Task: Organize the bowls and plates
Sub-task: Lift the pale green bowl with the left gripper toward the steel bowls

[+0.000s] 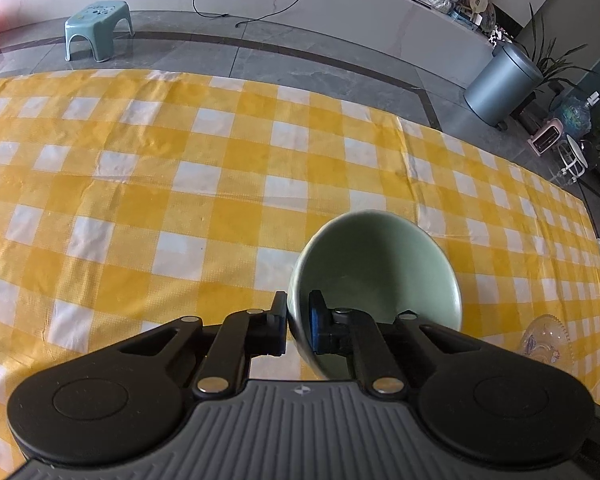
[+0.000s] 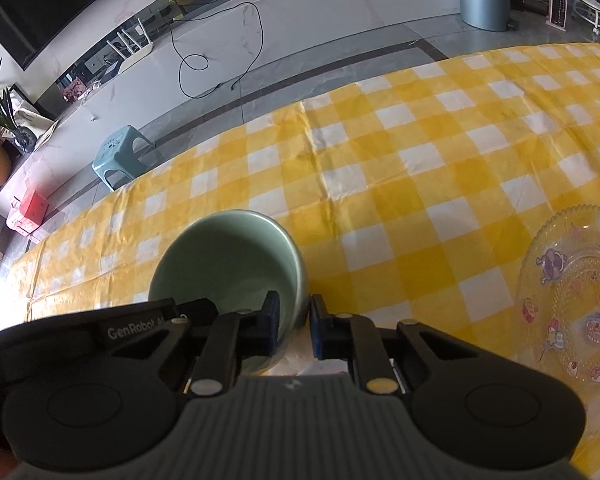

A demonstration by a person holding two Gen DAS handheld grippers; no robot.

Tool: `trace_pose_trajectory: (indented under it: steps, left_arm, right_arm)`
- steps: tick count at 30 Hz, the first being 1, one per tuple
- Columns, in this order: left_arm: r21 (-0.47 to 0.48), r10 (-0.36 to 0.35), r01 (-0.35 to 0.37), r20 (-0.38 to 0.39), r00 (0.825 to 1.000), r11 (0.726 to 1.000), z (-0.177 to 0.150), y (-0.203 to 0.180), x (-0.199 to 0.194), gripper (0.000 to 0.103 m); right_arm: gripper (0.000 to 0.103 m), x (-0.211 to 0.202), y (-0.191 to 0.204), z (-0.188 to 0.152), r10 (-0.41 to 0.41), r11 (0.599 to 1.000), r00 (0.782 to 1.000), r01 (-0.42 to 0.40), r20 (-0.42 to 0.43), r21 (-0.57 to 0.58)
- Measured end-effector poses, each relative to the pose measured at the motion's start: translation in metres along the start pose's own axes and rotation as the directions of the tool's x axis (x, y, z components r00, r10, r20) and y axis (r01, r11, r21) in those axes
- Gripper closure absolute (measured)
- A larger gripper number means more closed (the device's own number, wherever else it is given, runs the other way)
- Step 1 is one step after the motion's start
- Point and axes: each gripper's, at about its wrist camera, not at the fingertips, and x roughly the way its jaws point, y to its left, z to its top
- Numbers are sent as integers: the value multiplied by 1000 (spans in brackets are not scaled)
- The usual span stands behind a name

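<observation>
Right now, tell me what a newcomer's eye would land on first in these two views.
The yellow checked tablecloth fills both views. Next, a pale green bowl is pinched by its rim in the left claw, one finger inside and one outside; the right claw grips a green bowl's rim the same way. A clear glass plate with cartoon prints lies on the cloth at the right.

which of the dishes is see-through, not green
The glass plate with cartoon prints, lying flat on the checked cloth right of the right gripper. The green bowl in its grip is opaque.
</observation>
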Motion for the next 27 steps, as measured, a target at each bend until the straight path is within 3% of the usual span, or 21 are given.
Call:
trace_pose_trajectory:
  steps: [11, 27]
  left_arm:
    - [4, 25, -26, 30, 999, 1000, -6, -2, -32, 94]
    - [-49, 83, -79, 88, 993, 996, -61, 35, -149, 94]
  right_arm:
    - [92, -26, 9, -6, 17, 1000, 1000, -17, 11, -7]
    - [92, -126, 55, -70, 155, 983, 988, -155, -2, -101]
